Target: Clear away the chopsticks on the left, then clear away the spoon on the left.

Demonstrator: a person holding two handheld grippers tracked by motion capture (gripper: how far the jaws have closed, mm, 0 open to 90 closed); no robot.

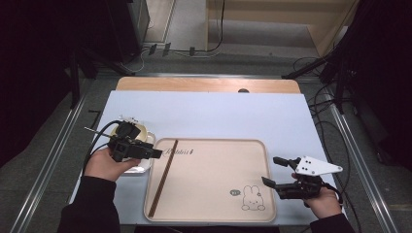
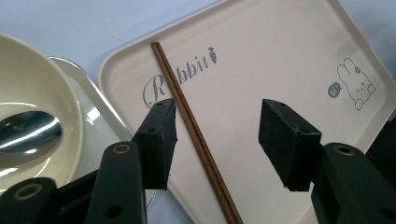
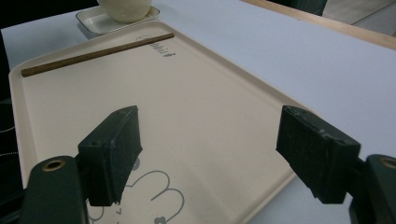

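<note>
A beige tray (image 1: 214, 179) with a rabbit drawing lies at the table's front middle. A pair of dark brown chopsticks (image 1: 163, 177) rests along its left side. My left gripper (image 1: 156, 154) hovers over the tray's left rim, open. In the left gripper view, the chopsticks (image 2: 187, 116) lie on the tray (image 2: 280, 56) below the gap of the left gripper (image 2: 218, 116), untouched by either jaw. My right gripper (image 1: 271, 170) stands open at the tray's right edge. The right gripper view shows this gripper (image 3: 210, 126) with nothing between its jaws, over the tray (image 3: 187, 93).
A cream bowl (image 1: 141, 132) stands on a small white dish (image 1: 138, 170) just left of the tray. A metal spoon (image 2: 28, 133) lies inside the bowl (image 2: 28, 84). The pale blue mat (image 1: 218, 111) stretches behind the tray, with a wooden table edge (image 1: 194, 85) beyond.
</note>
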